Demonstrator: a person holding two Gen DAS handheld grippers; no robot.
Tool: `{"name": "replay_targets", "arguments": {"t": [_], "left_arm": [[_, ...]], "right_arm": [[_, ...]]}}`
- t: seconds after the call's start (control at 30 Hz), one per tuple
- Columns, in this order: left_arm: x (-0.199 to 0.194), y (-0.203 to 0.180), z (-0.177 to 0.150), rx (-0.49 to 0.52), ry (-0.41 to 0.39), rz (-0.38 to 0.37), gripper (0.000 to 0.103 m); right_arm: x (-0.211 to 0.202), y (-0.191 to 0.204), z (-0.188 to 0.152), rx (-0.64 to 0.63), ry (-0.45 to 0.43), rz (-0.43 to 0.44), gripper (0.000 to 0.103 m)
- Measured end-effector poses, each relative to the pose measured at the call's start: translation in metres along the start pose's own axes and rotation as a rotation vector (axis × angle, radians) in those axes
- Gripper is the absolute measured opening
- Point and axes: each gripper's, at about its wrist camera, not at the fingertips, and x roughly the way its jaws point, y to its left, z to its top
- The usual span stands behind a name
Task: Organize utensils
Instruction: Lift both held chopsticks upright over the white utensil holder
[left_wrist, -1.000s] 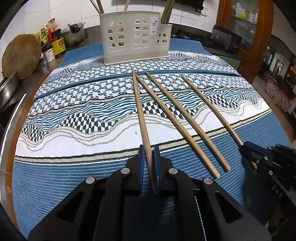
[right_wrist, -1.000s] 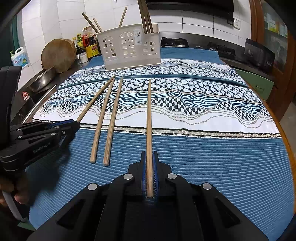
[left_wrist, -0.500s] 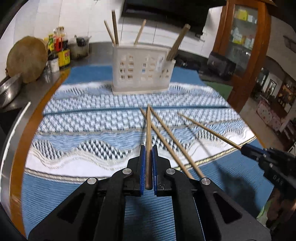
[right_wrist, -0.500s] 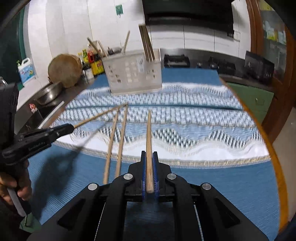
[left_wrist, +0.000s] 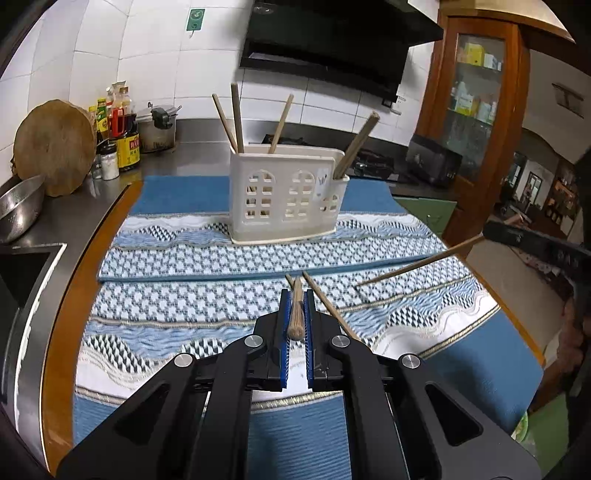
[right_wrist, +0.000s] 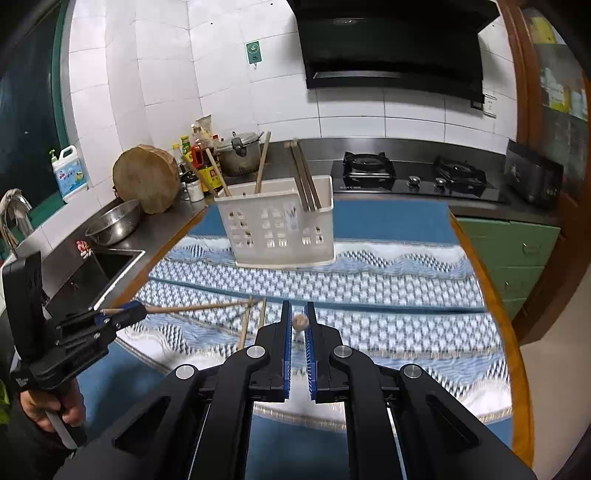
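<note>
My left gripper is shut on a wooden chopstick and holds it in the air, pointing forward; it also shows in the right wrist view with its chopstick. My right gripper is shut on another chopstick, seen end-on; that chopstick shows in the left wrist view. Two more chopsticks lie on the patterned cloth. A white slotted utensil holder with several chopsticks in it stands at the far side, ahead of both grippers.
A round wooden chopping board, sauce bottles, a pot and a steel bowl stand at the back left by a sink. A gas hob is at the back right. A wooden cabinet stands right.
Both grippers have lifted their chopsticks off the cloth and tilted up to level, so the views now look across at the holder and the wall. Two chopsticks stay on the cloth.
</note>
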Motion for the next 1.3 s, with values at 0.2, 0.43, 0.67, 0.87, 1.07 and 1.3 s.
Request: {"name": "replay_targets", "arguments": {"t": [0.2, 0.43, 0.67, 0.87, 1.07, 1.3], "left_arm": [[0.003, 0.01, 0.028, 0.007, -0.004, -0.022, 0.005], [0.009, 0.018, 0.052, 0.026, 0.0, -0.031, 0.005], [0.01, 0.02, 0.075, 0.039, -0.017, -0.046, 0.005], [0.012, 0.018, 0.087, 0.065, -0.024, -0.039, 0.005], [0.01, 0.018, 0.101, 0.072, -0.036, -0.043, 0.005], [-0.001, 0.01, 0.135, 0.094, -0.099, -0.043, 0.005]], "right_arm": [[0.004, -0.013, 0.06, -0.012, -0.016, -0.022, 0.007], [0.008, -0.013, 0.128, -0.08, -0.057, -0.106, 0.007], [0.031, -0.01, 0.175, -0.078, -0.042, -0.098, 0.007], [0.065, 0.001, 0.185, -0.111, 0.006, -0.105, 0.007], [0.099, 0.004, 0.183, -0.137, 0.08, -0.128, 0.007], [0.121, 0.003, 0.177, -0.134, 0.107, -0.122, 0.009]]}}
